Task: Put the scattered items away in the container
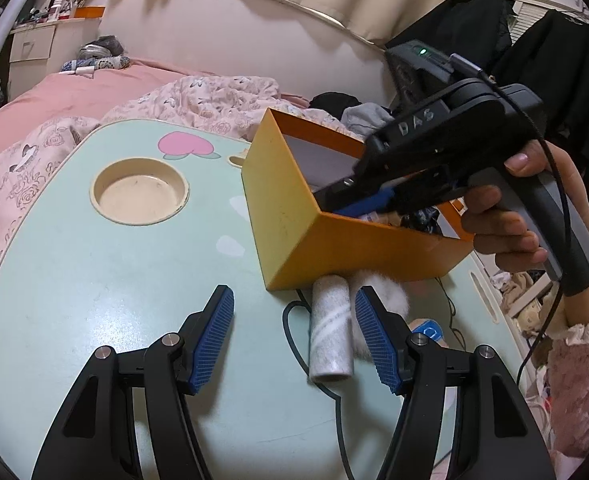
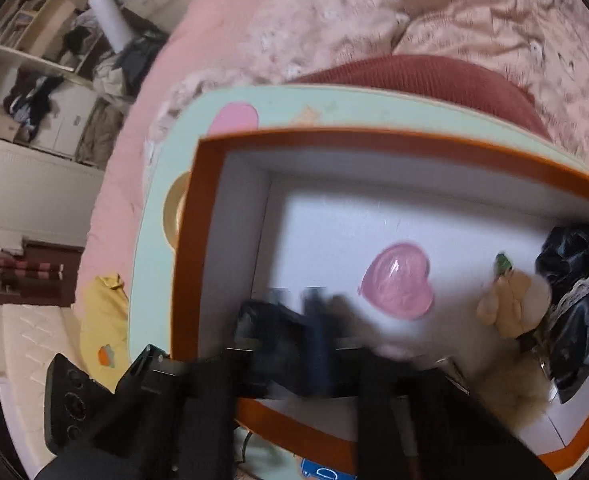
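Orange box (image 1: 294, 216): sitting on the mint-green bench (image 1: 94, 280), holding a pink heart (image 2: 398, 280) and a plush toy (image 2: 510, 304). Right tongs (image 1: 358, 204): dipping inside the box, clenched, empty. Left tongs (image 1: 294, 340): hovering released beside a white roll (image 1: 330, 332) lying against the box.

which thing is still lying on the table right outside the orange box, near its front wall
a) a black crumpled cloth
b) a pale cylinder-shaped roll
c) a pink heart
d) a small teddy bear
b: the left wrist view shows the pale roll lying on the table against the orange box, while the heart, black cloth and bear lie inside it.
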